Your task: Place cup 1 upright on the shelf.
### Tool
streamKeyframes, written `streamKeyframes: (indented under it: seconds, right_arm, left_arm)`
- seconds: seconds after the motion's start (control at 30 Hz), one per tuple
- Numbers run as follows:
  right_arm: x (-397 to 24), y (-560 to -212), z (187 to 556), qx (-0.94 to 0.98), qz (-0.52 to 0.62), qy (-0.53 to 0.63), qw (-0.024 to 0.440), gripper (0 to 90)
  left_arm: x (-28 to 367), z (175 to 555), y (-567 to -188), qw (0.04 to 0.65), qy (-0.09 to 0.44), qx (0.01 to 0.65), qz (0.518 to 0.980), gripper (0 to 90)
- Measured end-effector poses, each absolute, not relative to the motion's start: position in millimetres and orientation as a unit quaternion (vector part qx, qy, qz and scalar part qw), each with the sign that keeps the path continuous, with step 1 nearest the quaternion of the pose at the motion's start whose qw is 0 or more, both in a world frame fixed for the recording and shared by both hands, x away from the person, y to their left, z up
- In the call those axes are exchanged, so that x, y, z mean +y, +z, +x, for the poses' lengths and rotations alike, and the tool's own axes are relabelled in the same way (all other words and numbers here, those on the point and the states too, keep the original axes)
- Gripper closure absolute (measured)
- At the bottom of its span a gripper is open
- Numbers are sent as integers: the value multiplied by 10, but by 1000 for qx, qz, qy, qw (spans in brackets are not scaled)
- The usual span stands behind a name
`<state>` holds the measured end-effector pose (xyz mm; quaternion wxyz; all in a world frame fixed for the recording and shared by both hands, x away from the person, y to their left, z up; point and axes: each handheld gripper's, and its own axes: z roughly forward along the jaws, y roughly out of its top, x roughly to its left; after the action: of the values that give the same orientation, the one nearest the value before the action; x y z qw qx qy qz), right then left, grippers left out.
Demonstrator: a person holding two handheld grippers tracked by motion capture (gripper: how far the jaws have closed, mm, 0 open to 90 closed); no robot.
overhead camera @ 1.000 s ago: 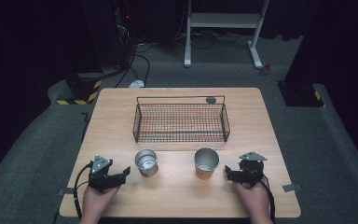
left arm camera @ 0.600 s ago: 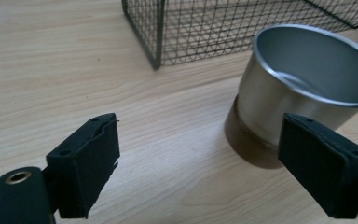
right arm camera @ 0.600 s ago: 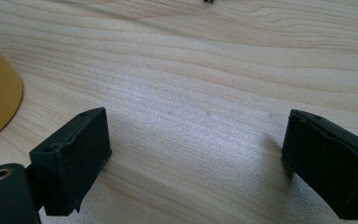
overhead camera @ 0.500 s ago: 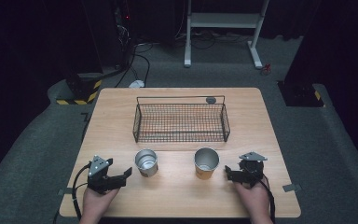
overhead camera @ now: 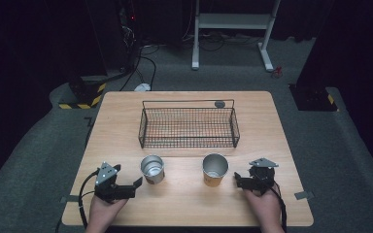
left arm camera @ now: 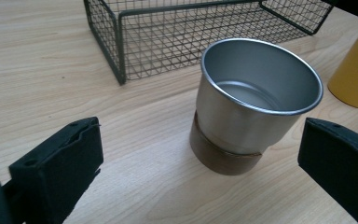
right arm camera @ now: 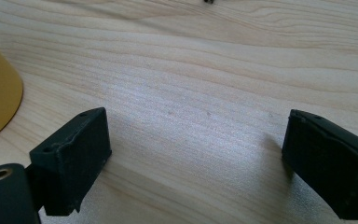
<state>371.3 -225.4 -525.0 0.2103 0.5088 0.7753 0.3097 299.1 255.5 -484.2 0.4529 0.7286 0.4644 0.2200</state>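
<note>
Wooden table [overhead camera: 126,121]: wire basket [overhead camera: 188,127] behind both cups [overhead camera: 152,169].

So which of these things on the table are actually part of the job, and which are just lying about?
In the job:
- silver cup, ahead of the open left gripper
- yellow cup
- wire basket
- right gripper, jaws open on nothing

Just lying about:
- small grey disc behind the basket

Two cups [overhead camera: 152,169] [overhead camera: 215,169], one wire basket [overhead camera: 188,127], two grippers [overhead camera: 135,185] [overhead camera: 239,181].
</note>
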Motion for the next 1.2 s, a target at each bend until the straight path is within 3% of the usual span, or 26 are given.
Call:
streamKeyframes:
  seconds: [1.2]
  right_arm:
    - [-2252, -5250, 3711, 774, 510, 310, 210, 71]
  left_arm:
    - [2311, 3053, -4948, 464, 209, 439, 741, 0]
